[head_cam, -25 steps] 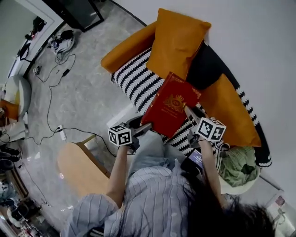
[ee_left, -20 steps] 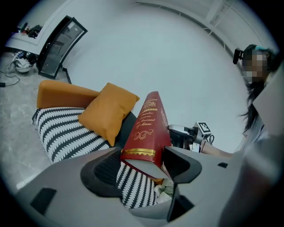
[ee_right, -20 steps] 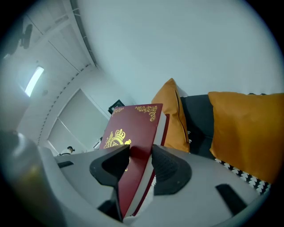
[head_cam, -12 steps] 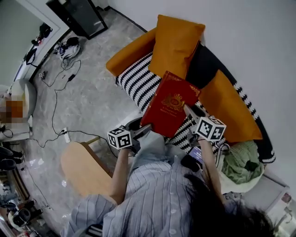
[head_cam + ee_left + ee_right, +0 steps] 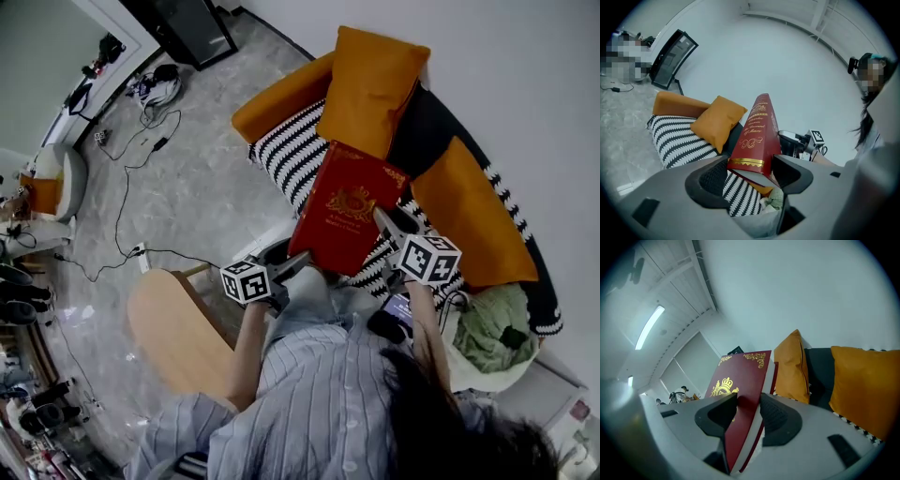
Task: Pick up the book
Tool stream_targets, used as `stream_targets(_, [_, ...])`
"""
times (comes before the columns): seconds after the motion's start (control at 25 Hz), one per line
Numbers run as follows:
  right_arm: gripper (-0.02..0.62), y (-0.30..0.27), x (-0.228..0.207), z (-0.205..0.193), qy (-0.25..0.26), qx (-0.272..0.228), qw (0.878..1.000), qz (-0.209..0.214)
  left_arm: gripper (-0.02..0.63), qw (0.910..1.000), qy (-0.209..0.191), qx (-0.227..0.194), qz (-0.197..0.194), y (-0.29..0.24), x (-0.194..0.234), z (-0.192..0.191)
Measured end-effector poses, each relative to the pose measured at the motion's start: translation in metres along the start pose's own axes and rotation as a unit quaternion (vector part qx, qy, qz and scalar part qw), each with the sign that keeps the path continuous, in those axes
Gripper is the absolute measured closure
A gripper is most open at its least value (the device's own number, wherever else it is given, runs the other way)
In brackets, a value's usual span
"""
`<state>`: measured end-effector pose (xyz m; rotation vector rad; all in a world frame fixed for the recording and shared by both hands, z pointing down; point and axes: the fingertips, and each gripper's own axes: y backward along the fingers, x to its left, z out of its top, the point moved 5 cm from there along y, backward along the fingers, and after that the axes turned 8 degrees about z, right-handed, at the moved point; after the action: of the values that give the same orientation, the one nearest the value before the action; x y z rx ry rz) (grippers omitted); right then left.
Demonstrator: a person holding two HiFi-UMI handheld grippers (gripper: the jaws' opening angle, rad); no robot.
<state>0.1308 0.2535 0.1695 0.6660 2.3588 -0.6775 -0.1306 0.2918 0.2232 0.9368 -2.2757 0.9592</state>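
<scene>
The left tool [image 5: 300, 260] pinches a low corner of the book [image 5: 349, 202]. The red book is up in the air over the striped sofa [image 5: 286, 155]. The right tool [image 5: 382, 217] pinches its other side. The pick-up looks done.

your book [image 5: 349, 217] is a thick red hardback — gold crest in the middle of the front cover, gold ornament in the corners, gold script and bands down the spine. it's closed and held in the air over the striped seat [image 5: 286, 159] of the couch. the front cover faces up toward you and the far end is tilted higher than the near one. the left gripper [image 5: 298, 262] clamps the near spine corner, while the right gripper [image 5: 382, 218] pinches the opposite long edge — one pad on the front cover, the other behind it, across the book's thickness.
</scene>
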Motion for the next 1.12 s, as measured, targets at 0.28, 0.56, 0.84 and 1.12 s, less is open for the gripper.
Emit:
stream_targets(0.28, [0.433,-0.004,0.015,-0.007,0.006,0.005,1.000,0.008,0.291,1.0000,0.003,0.001,0.006,0.017,0.003,-0.003])
stream_targets(0.56, [0.434,-0.012,0.033,-0.022,0.006,0.008,1.000,0.006,0.291,1.0000,0.005,0.003,0.003,0.039,0.016,-0.007])
stream_targets(0.84, [0.434,-0.021,0.065,-0.040,0.006,-0.003,1.000,-0.009,0.291,1.0000,0.000,0.000,-0.008,0.069,0.033,-0.003])
stream_targets(1.12, [0.434,-0.020,0.099,-0.060,0.006,-0.022,0.999,-0.028,0.291,0.9996,-0.003,-0.007,-0.029,0.103,0.044,-0.006])
